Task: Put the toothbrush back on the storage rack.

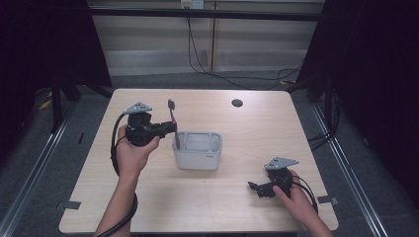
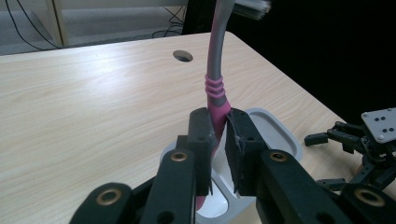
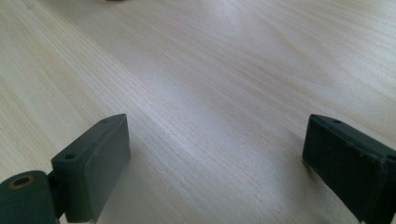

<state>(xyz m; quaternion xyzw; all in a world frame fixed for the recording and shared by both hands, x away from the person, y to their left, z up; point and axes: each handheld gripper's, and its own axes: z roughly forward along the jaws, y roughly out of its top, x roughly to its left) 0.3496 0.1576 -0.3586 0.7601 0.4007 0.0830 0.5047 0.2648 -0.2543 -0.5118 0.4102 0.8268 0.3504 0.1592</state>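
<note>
A pink and grey toothbrush [image 1: 172, 117] stands upright, bristles up, with its lower end inside the left compartment of a white holder [image 1: 197, 157] at the table's middle. My left gripper [image 1: 171, 126] is shut on the toothbrush handle [image 2: 216, 100] just above the holder's rim [image 2: 275, 125]. My right gripper [image 1: 254, 189] rests low near the front right of the table, jaws wide open with only bare wood [image 3: 210, 121] between them. In the left gripper view the right gripper [image 2: 327, 138] lies beyond the holder.
The wooden table [image 1: 257, 133] has a round cable hole [image 1: 237, 102] at the back right. Black curtains and metal rails flank the table, and cables hang at the wall behind.
</note>
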